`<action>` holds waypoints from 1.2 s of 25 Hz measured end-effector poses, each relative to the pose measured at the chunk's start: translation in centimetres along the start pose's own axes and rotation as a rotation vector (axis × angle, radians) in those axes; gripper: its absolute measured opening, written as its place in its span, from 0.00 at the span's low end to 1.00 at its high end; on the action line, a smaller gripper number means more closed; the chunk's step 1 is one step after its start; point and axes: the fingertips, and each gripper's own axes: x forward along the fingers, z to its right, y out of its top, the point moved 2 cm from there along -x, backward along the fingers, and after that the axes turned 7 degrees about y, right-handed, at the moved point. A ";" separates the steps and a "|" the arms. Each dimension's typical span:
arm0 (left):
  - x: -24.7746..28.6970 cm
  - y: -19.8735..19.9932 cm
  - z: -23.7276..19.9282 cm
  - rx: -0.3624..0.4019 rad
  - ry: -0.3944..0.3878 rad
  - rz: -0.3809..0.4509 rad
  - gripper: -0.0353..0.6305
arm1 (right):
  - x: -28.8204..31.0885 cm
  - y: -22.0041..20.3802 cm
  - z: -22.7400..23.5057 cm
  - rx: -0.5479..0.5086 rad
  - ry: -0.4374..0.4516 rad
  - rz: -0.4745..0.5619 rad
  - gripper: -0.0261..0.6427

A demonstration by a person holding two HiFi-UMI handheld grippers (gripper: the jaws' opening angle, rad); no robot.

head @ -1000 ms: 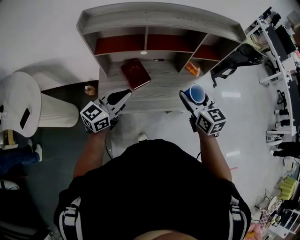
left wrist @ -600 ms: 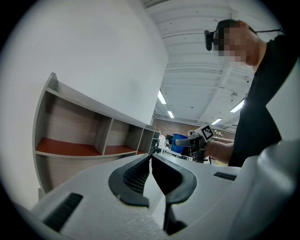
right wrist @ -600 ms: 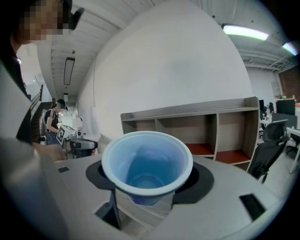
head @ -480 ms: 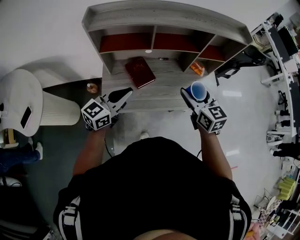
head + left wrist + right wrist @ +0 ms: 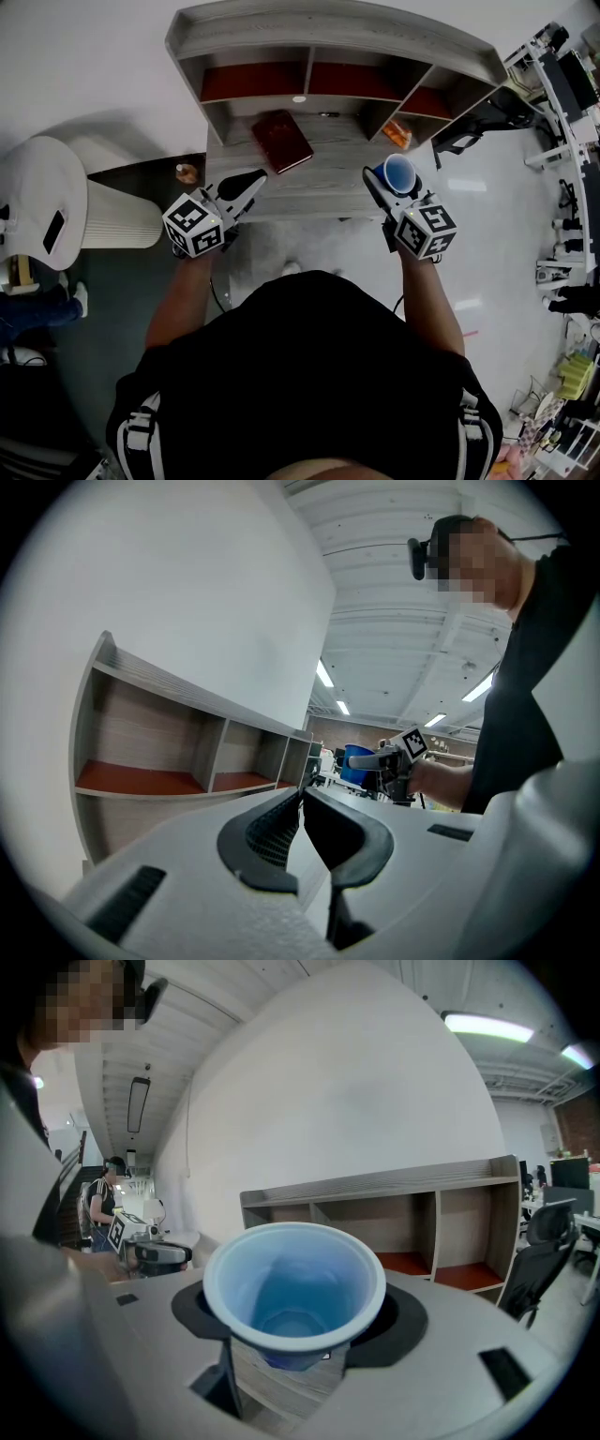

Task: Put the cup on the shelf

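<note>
Head view: the right gripper (image 5: 390,185) pinches an upright blue cup (image 5: 398,171), the shelf (image 5: 328,33) directly ahead of it; the left gripper (image 5: 247,182), jaws pressed together, hangs empty alongside.

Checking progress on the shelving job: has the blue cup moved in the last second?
Yes. In the head view the blue cup has edged slightly toward the shelf, ending nearer the orange item at its right end.
</note>
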 end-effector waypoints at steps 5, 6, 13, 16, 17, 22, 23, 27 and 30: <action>0.8 0.5 0.6 0.004 0.026 0.007 0.09 | -0.7 0.2 0.6 0.010 0.004 0.016 0.49; 1.0 0.7 0.8 0.006 0.031 0.007 0.09 | -0.8 0.2 0.9 0.010 0.006 0.018 0.49; 2.5 1.0 1.8 0.024 0.069 0.002 0.09 | -1.0 0.7 3.3 0.007 0.029 0.027 0.49; 3.5 1.2 1.9 0.029 0.088 -0.003 0.09 | -0.7 0.8 4.8 0.007 0.045 0.032 0.49; 3.9 1.3 2.1 0.031 0.093 -0.003 0.09 | -0.6 0.9 5.3 0.009 0.050 0.033 0.49; 6.2 1.9 3.0 0.039 0.092 -0.003 0.09 | 0.2 1.6 7.4 0.002 0.082 0.034 0.49; 6.8 1.9 3.2 0.040 0.089 -0.006 0.09 | 0.4 1.7 7.9 -0.001 0.089 0.031 0.49; 8.9 2.1 3.7 0.044 0.096 -0.010 0.09 | 1.3 2.1 9.8 -0.016 0.111 0.014 0.49; 9.6 3.0 3.3 0.044 0.123 0.011 0.09 | 2.3 2.5 11.3 -0.022 0.120 0.008 0.49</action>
